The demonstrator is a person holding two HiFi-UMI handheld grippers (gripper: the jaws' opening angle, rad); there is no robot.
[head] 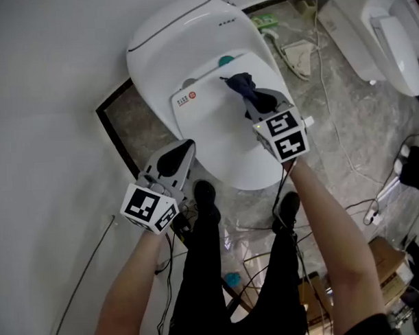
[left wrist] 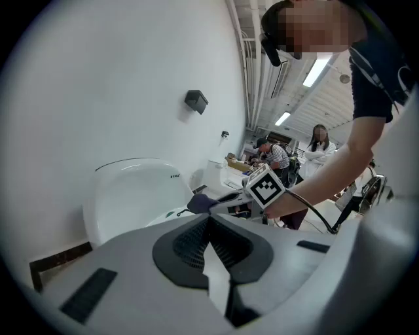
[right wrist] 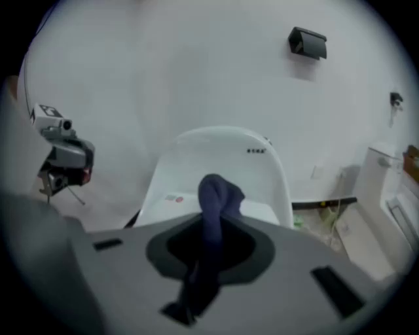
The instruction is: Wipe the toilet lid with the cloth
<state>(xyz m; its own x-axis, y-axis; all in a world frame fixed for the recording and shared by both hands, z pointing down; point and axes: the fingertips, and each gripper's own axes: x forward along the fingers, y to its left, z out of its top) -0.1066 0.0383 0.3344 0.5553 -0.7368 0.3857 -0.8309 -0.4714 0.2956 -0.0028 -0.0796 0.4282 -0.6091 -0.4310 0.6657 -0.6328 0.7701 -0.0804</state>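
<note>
Your cloth (head: 246,86) is dark navy and bunched into a twisted wad. One end is clamped in your right gripper (head: 261,103), and the free end sits over the rear of the toilet lid (head: 222,146). That lid is glossy white, closed flat and rounded at the front, with a small red-marked label (head: 186,99) near its rear left corner.

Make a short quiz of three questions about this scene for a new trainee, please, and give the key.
1. True or false: the right tongs are empty.
2. Pick one. The cloth is: A white, B dark blue, C green.
3. Fill in: the left tongs are ____ (open or shut), with nothing between them.

Key: 1 false, they are shut on the cloth above the toilet lid; 2 B; 3 shut.
</note>
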